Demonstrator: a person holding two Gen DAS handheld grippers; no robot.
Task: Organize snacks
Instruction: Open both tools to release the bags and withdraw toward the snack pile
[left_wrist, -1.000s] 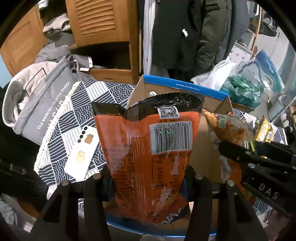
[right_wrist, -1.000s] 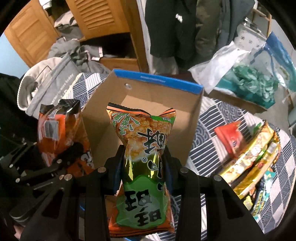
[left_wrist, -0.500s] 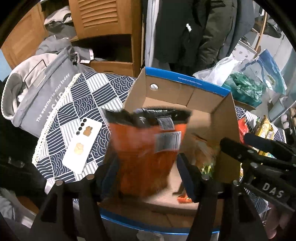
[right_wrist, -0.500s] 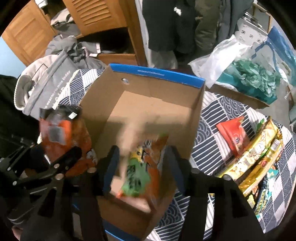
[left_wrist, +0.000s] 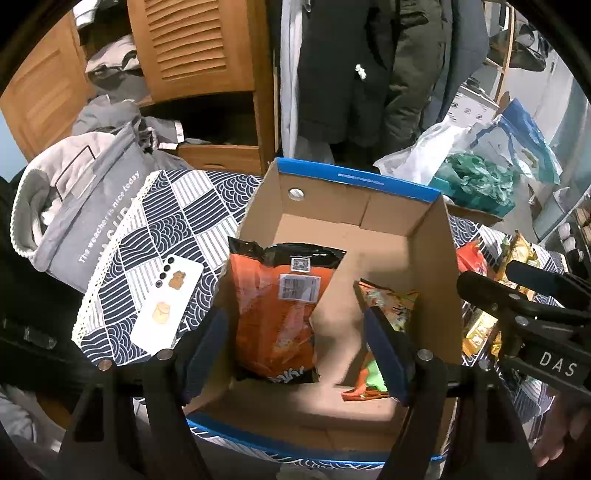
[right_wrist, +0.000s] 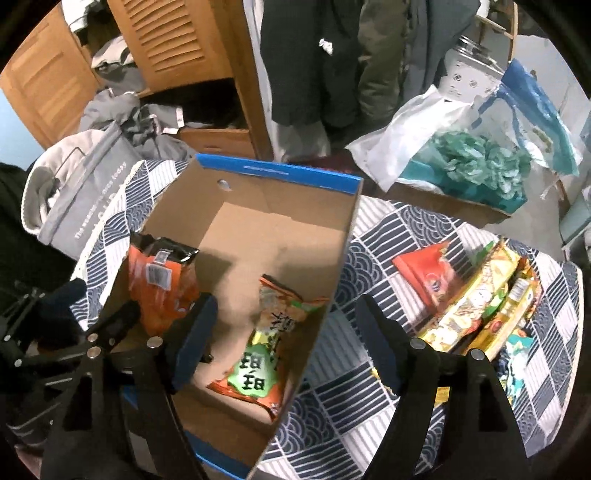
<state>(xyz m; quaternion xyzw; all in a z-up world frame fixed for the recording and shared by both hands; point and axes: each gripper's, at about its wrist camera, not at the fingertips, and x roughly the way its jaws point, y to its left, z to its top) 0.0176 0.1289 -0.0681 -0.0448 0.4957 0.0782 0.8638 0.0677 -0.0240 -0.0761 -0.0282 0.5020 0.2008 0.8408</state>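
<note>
An open cardboard box (left_wrist: 436, 236) with a blue rim stands on the patterned table; it also shows in the right wrist view (right_wrist: 343, 236). An orange and black snack bag (left_wrist: 280, 310) leans inside at its left wall (right_wrist: 159, 280). A green and orange snack bag (right_wrist: 266, 354) lies inside at its right wall (left_wrist: 384, 306). My left gripper (left_wrist: 295, 350) is open and empty above the box's near end. My right gripper (right_wrist: 284, 347) is open and empty over the box's right wall. A pile of other snack bags (right_wrist: 480, 306) lies on the table right of the box.
A white phone (left_wrist: 166, 306) lies on the tablecloth left of the box. A grey cloth bag (left_wrist: 88, 206) sits at the table's left edge. Plastic bags (right_wrist: 472, 147) and a wooden wardrobe (left_wrist: 192, 48) with hanging coats stand behind.
Both grippers opened and let go of their bags. The orange bag and the green bag dropped into the box. Both grippers drew back and up.
</note>
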